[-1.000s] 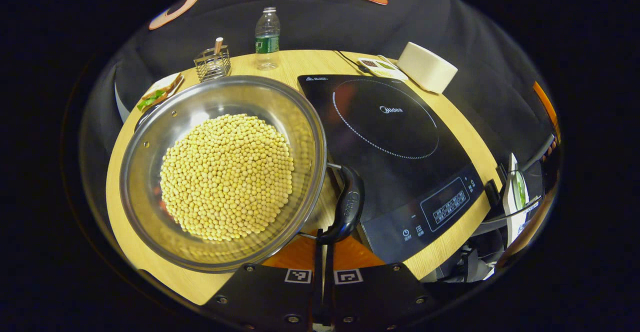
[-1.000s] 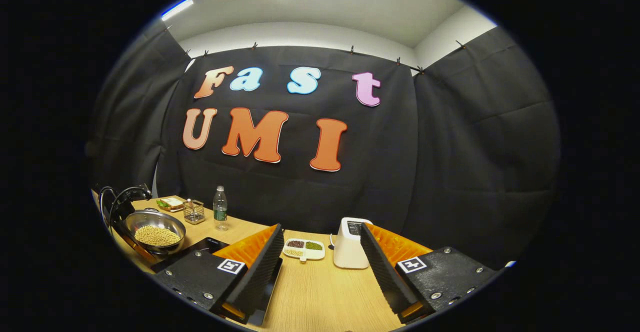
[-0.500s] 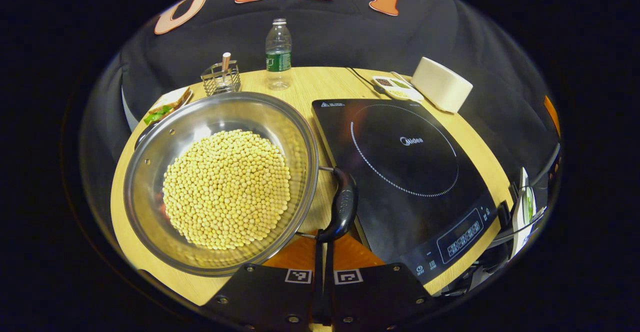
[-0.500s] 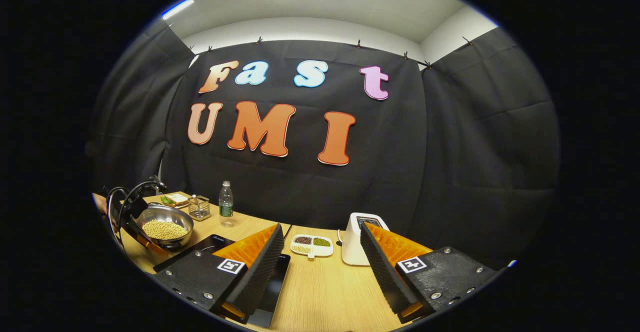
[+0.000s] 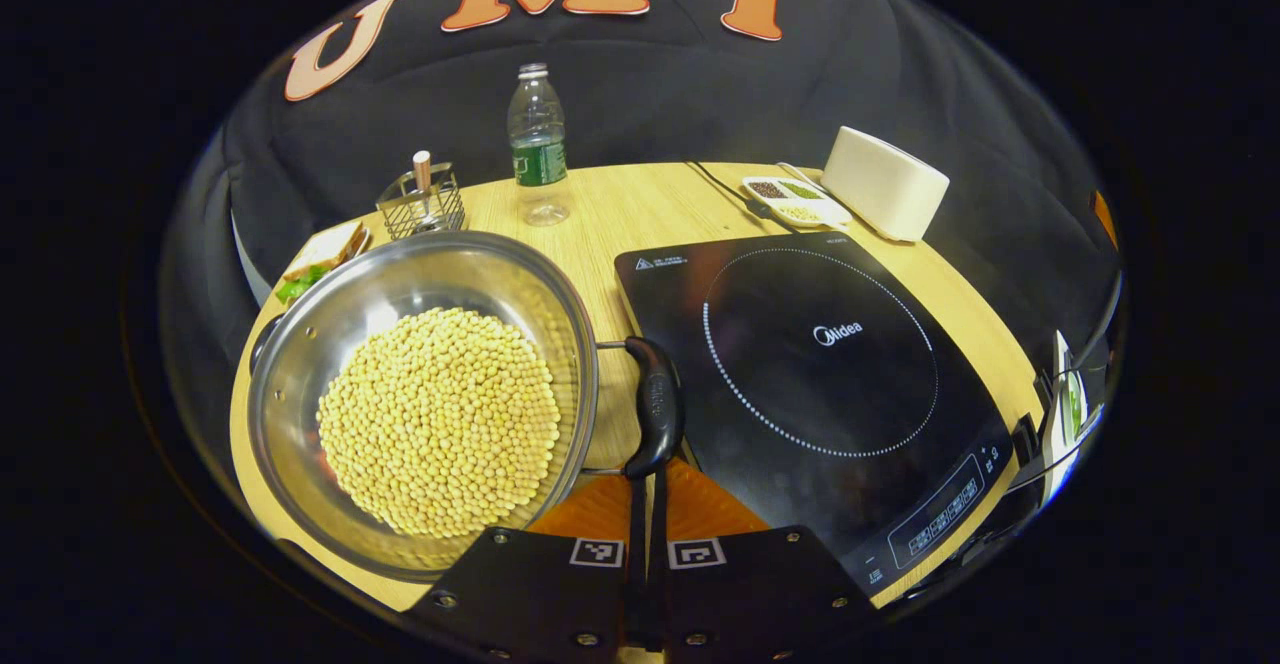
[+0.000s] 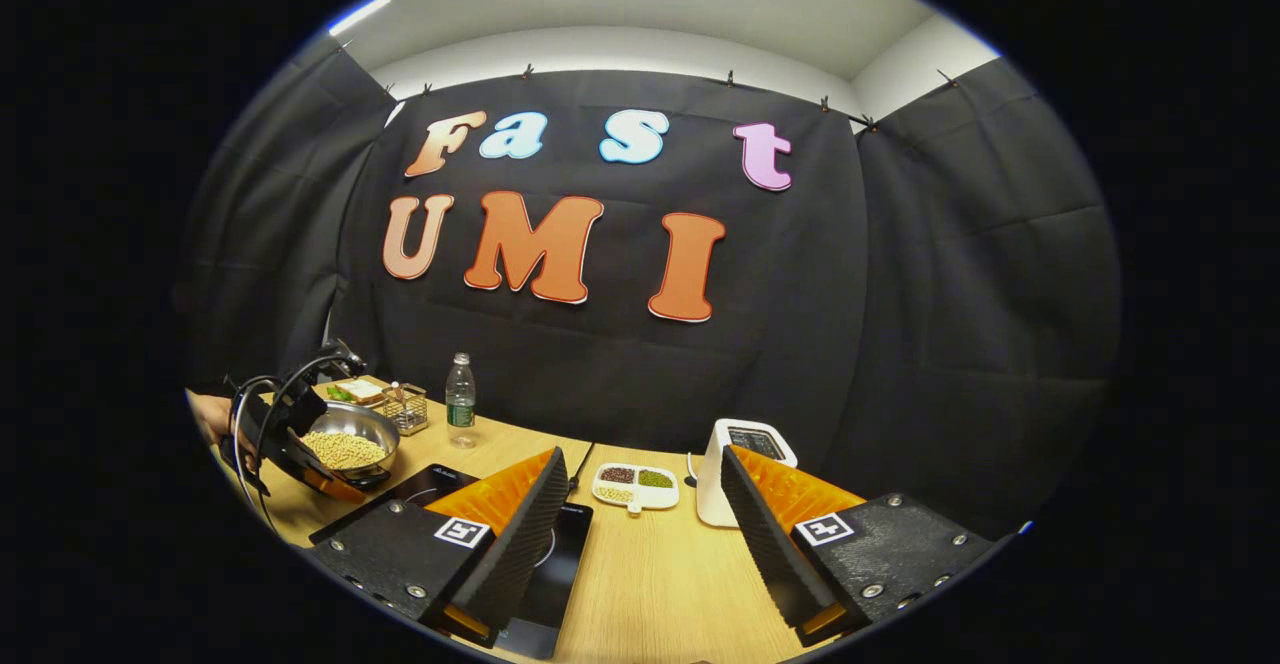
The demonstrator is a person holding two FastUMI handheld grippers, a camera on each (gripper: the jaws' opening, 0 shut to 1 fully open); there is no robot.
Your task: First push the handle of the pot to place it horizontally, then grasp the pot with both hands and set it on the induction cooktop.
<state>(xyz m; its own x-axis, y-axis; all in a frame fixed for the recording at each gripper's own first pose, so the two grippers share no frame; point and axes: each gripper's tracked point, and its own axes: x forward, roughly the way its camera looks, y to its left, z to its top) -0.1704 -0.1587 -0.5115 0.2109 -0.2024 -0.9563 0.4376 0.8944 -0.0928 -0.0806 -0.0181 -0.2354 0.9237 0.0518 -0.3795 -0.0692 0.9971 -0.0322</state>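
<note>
Wood-grain tabletop carries all items, with black cloth enclosing the booth behind it and a pale ceiling above in the right gripper view.

Pot: a steel pan loaded with yellow beans, resting on the table left of the induction cooktop, not on it. Its near black handle lies roughly level beside the cooktop's left edge. The far handle is mostly hidden behind the rim.

Left gripper: fingers drawn together, tips at the lower end of the handle; whether they pinch it or merely touch it cannot be determined. In the right gripper view this gripper and the hand holding it sit at the pot.

Right gripper: fingers spread wide, holding nothing, above the table just right of the cooktop.

Farther back: water bottle, wire rack, sandwich plate, divided dish, white toaster. The cooktop's control panel is cut off at the lower right.
</note>
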